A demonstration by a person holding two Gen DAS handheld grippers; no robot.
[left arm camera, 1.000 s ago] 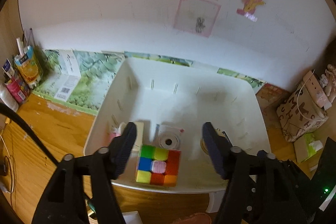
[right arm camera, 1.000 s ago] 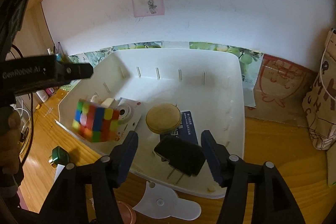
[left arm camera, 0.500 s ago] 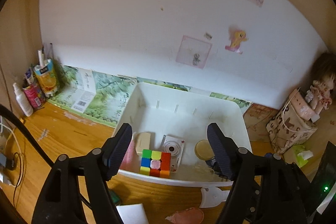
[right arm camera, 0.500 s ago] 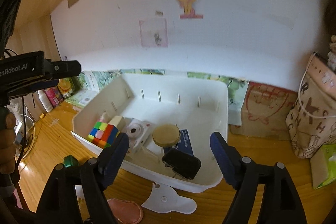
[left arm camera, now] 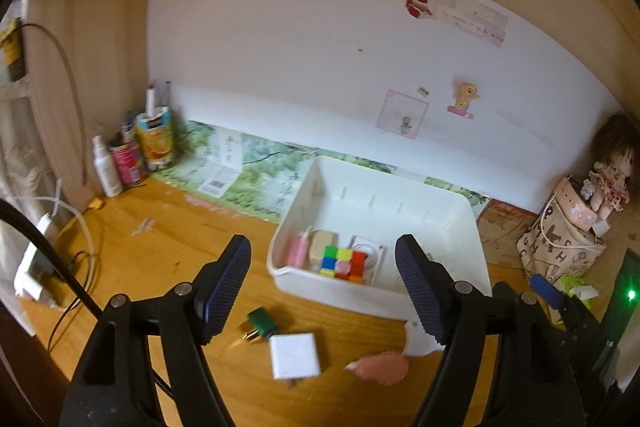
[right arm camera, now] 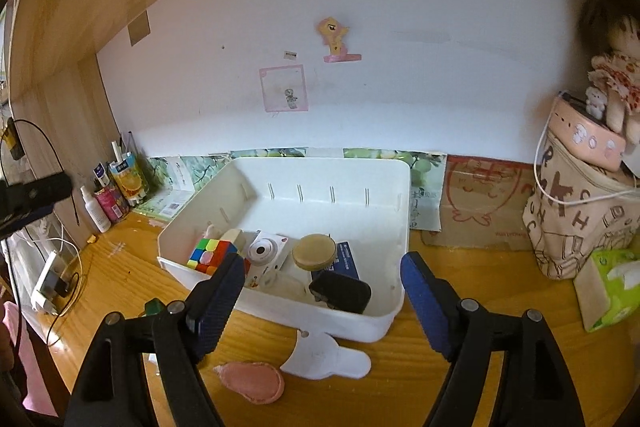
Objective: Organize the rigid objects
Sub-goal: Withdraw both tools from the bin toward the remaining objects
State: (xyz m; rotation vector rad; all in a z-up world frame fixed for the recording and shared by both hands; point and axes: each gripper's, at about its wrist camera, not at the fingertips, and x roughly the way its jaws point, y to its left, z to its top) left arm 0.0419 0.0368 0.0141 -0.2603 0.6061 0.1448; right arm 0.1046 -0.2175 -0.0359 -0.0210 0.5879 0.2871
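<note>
while both grippers hover over the wooden desk (left arm camera: 160,251) with nothing between their fingers, the left gripper (left arm camera: 322,285) and the right gripper (right arm camera: 322,297) each stand wide open; their jaws have just been opening, the right one settling first

the white bin (right arm camera: 404,187) sits toward the back of the desk, and inside its near end lie a rubik's cube (right arm camera: 210,254), a white toy camera (right arm camera: 266,251), a round tan lid (right arm camera: 314,251), a blue card box (right arm camera: 346,259) and a black adapter (right arm camera: 340,291)

outside the bin, near its front wall, lie a green plug (left arm camera: 260,323), a white square charger (left arm camera: 294,355), a pink felt pad (right arm camera: 252,381) and a flat white plastic piece (right arm camera: 326,357)

the charger looks like a likely next pick: it seems light, stiff and smooth, so probably a little slippery; closing on two opposite flat edges should hold it best

it lies flat, nearly square, with no clear long axis, and a small prong seems to stick out of its near edge

the green plug lies with its gold prongs pointing toward the lower left of the left wrist view, its long axis along that diagonal
</note>
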